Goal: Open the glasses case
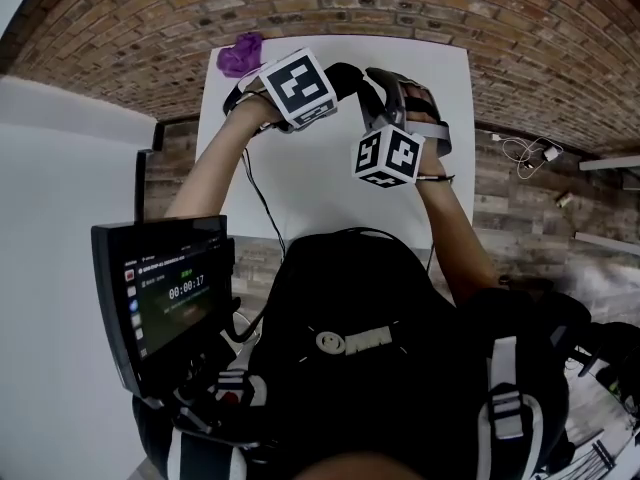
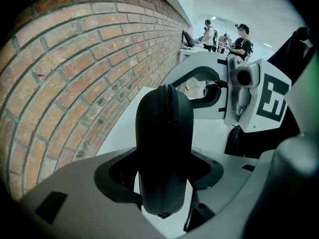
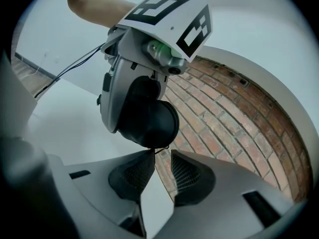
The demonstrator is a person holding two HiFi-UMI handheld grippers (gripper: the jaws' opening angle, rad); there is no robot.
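A black zipped glasses case [image 2: 164, 148] stands on end between the pads of my left gripper [image 2: 164, 176], which is shut on it and holds it above the white table [image 1: 330, 198]. In the right gripper view the case [image 3: 149, 118] hangs in the left gripper's white jaws, and a small zipper pull [image 3: 158, 150] dangles from its lower end. My right gripper [image 3: 162, 156] sits just under that end with its jaws a narrow gap apart. The pull lies at the tip of one jaw and is not pinched. In the head view both grippers meet at the case [image 1: 345, 78].
A purple cloth [image 1: 240, 53] lies at the table's far left corner by the brick wall [image 1: 400, 8]. A screen [image 1: 165, 293] is mounted at my lower left. Loose cables [image 1: 530, 153] lie on the floor at right. People [image 2: 239, 39] stand far off.
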